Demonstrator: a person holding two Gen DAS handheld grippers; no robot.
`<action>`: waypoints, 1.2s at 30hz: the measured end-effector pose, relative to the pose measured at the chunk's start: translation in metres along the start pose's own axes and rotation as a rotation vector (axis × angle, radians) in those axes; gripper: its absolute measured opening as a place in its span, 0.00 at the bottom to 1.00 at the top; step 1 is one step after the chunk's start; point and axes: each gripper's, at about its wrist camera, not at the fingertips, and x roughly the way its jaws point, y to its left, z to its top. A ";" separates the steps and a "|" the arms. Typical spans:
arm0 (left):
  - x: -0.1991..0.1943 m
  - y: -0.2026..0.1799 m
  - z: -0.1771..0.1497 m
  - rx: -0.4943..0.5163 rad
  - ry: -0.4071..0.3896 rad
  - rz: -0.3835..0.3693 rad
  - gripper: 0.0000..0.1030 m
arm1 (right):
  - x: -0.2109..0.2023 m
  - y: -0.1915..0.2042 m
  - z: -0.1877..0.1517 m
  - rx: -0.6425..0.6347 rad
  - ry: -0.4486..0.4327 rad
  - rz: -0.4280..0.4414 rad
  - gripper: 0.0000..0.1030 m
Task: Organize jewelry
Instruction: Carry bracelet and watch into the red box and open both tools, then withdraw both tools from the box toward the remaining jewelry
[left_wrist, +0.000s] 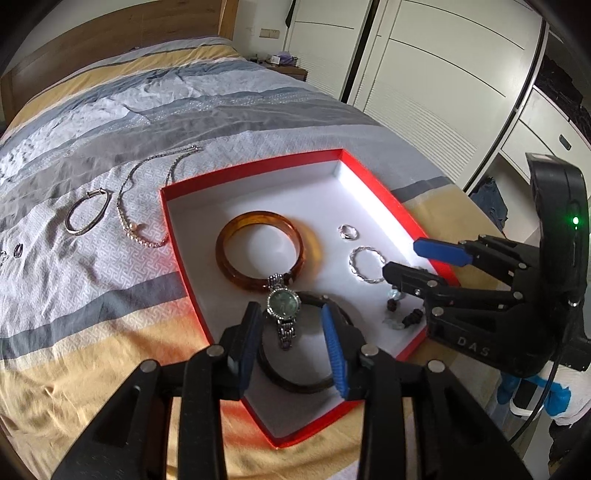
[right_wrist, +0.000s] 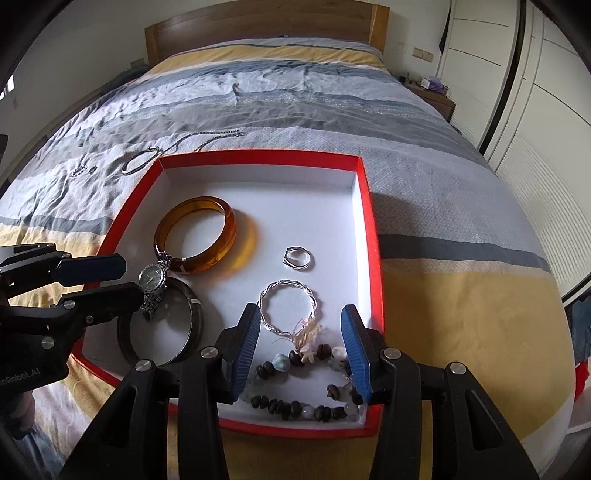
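A red box (left_wrist: 177, 236) (right_wrist: 373, 236) with a white floor lies on the bed. In it are an amber bangle (left_wrist: 258, 254) (right_wrist: 195, 236), a green-faced watch (left_wrist: 282, 304) (right_wrist: 152, 278) lying across a dark bangle (left_wrist: 295, 384) (right_wrist: 192, 328), a twisted silver bracelet (left_wrist: 365, 264) (right_wrist: 288, 306), a silver ring (left_wrist: 348, 232) (right_wrist: 297, 257) and a beaded bracelet (right_wrist: 303, 402). My left gripper (left_wrist: 291, 332) (right_wrist: 122, 278) is open with its fingers either side of the watch. My right gripper (right_wrist: 301, 354) (left_wrist: 402, 258) is open above the beaded bracelet.
Outside the box on the striped bedspread lie a silver bangle (left_wrist: 86, 216) (right_wrist: 138, 160), a chain necklace (left_wrist: 147, 192) (right_wrist: 207, 138) and small rings (left_wrist: 17, 250) (right_wrist: 83, 170). A wooden headboard (right_wrist: 266, 26) stands at the far end. White wardrobes (left_wrist: 443, 74) stand at the right.
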 end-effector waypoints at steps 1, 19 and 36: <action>-0.006 -0.002 0.000 0.002 -0.007 -0.003 0.32 | -0.005 -0.001 -0.001 0.004 -0.004 -0.005 0.44; -0.136 0.008 -0.044 -0.004 -0.090 0.109 0.34 | -0.123 0.033 -0.030 0.154 -0.106 -0.014 0.49; -0.239 0.078 -0.110 -0.135 -0.167 0.273 0.34 | -0.202 0.134 -0.037 0.120 -0.208 0.083 0.49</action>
